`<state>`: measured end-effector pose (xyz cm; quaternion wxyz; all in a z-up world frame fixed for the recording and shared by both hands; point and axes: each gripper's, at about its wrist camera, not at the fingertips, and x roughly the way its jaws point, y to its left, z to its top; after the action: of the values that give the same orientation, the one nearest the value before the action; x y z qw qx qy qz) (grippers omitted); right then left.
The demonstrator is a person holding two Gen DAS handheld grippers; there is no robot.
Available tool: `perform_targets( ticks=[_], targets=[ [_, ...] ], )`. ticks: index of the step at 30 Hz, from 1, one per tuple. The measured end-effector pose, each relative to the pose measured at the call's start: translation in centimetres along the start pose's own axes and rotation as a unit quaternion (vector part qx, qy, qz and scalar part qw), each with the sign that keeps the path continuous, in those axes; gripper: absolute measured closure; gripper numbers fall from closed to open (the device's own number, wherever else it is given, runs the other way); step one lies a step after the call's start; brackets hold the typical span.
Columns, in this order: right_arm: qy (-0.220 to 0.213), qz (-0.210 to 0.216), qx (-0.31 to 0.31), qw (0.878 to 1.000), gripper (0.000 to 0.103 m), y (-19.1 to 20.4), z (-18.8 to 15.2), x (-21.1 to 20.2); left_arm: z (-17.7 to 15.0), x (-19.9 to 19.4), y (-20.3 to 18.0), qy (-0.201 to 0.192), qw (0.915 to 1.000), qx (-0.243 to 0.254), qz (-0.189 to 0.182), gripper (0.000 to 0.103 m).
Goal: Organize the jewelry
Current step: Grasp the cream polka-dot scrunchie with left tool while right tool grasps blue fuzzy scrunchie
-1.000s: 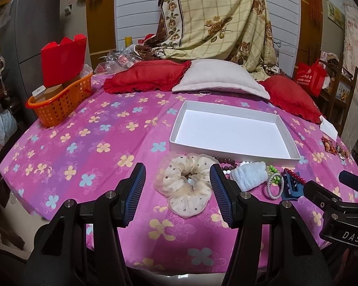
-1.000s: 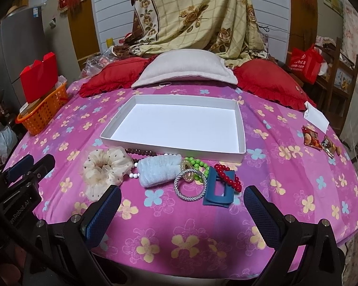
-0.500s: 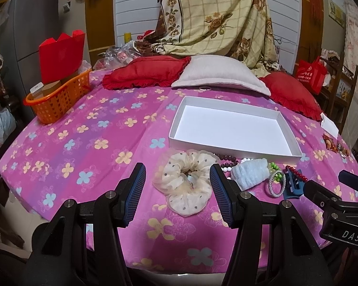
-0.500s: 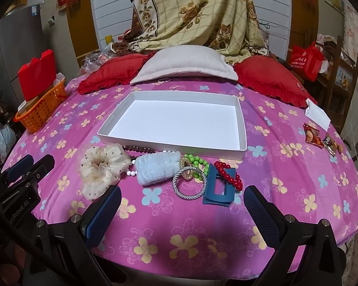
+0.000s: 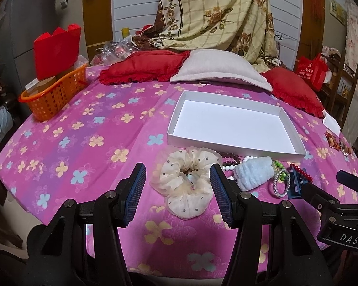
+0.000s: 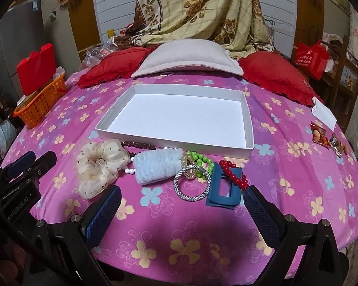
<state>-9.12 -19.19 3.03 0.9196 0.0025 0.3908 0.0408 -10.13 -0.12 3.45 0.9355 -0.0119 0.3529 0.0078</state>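
An empty white tray (image 5: 236, 151) (image 6: 174, 140) lies on the pink flowered cloth. In front of it lie a cream dotted scrunchie (image 5: 186, 186) (image 6: 99, 166), a pale blue scrunchie (image 5: 254, 172) (image 6: 155, 166), dark and white bead strings (image 6: 138, 145), green beads (image 6: 199, 159), a silver rope bracelet (image 6: 191, 186), a blue hair clip (image 6: 224, 189) and a red bead bracelet (image 6: 234, 175). My left gripper (image 5: 177, 190) is open, its jaws astride the cream scrunchie, just short of it. My right gripper (image 6: 182, 211) is open wide, just short of the silver bracelet and clip.
An orange basket (image 5: 55, 95) with a red box stands at the far left. Red and grey pillows (image 6: 186, 57) line the back edge. Snack packets (image 6: 319, 135) and a white paper (image 6: 323, 113) lie at the right. The table's front edge is close below both grippers.
Both grippers have tilted or moved slightly forward toward the jewelry, which now sits a little closer. Nothing has been grasped and the jaws stay open.
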Motion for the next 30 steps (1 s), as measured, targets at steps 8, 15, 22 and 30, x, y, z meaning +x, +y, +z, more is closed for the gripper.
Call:
perform_targets(
  ticks=[8,15,22,30],
  targets=[
    [0.025,0.006,-0.007,1.0,0.001,-0.6,0.0,2.1,0.0,2.0,0.3,0.022,0.9997,-0.001,-0.011,0.047],
    [0.031,0.021,-0.025,0.999,0.001,-2.5,0.2,3.1,0.1,3.6,2.8,0.056,0.9966,-0.009,-0.06,0.047],
    [0.039,0.092,-0.026,0.995,0.015,-3.6,0.4,3.9,-0.7,6.2,4.9,0.112,0.9866,-0.03,-0.116,0.047],
    [0.049,0.138,-0.078,0.986,0.028,0.1,2.2,6.4,0.5,9.8,4.3,0.141,0.9796,-0.04,-0.138,0.047]
  ],
)
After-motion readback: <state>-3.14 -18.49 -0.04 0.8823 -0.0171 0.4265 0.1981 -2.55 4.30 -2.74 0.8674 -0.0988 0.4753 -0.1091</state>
